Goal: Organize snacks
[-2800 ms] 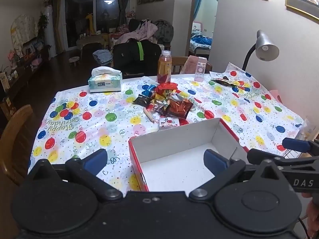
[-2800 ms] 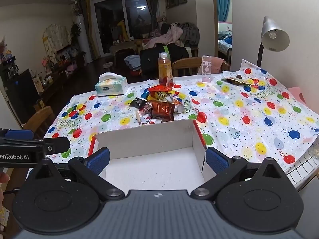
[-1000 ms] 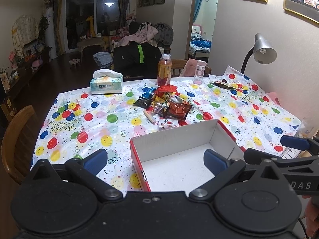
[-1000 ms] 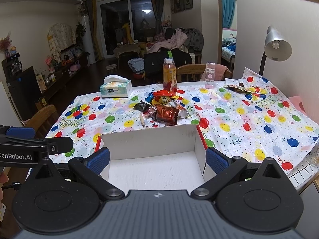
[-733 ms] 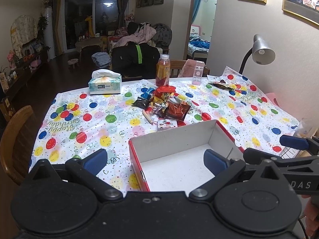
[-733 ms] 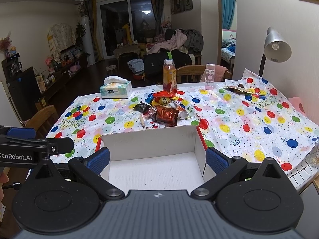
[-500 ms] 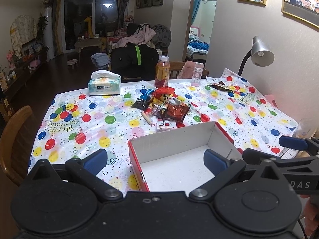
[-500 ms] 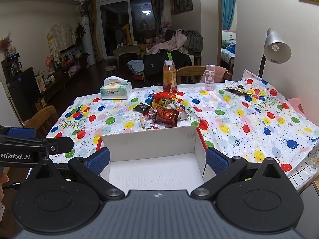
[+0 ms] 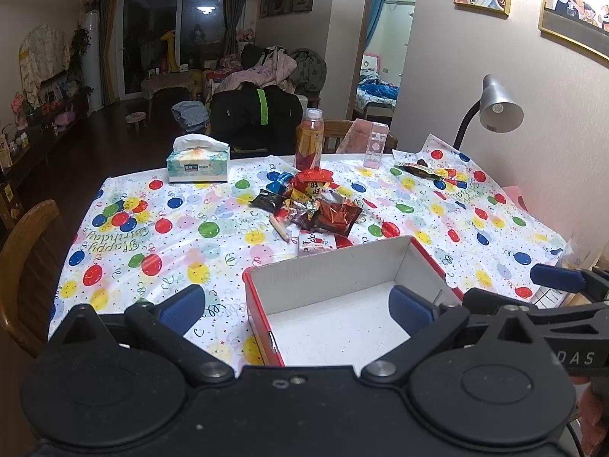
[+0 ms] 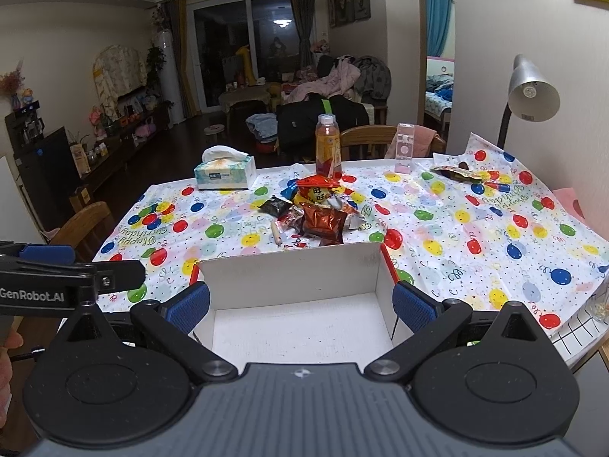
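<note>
Nothing has gone into the box (image 10: 297, 316) yet, so the step in hand looks like the first pick from the snack pile (image 10: 318, 213). Starting at the left, the left gripper (image 9: 297, 302) hangs low at the near edge of the surface (image 9: 160, 236) with its fingers wide and empty, one blue pad over the balloon-print cloth and the other over the box's white floor. The box sits open at 6 o'clock in the right wrist view, red-edged, with the pile just beyond its far wall at 12 o'clock (a thin stick-shaped snack (image 10: 276, 233) lies loose at the pile's left edge, near 11 o'clock). The right gripper (image 10: 300, 306) also has its fingers wide and empty, straddling the box. A good first move would be to reach over the far wall without clipping it and take the dark red packet (image 10: 323, 222) on the near side of the pile, pinching it by a crimped edge so the foil does not slip. The drink bottle (image 10: 328, 144) behind the pile is best avoided.
</note>
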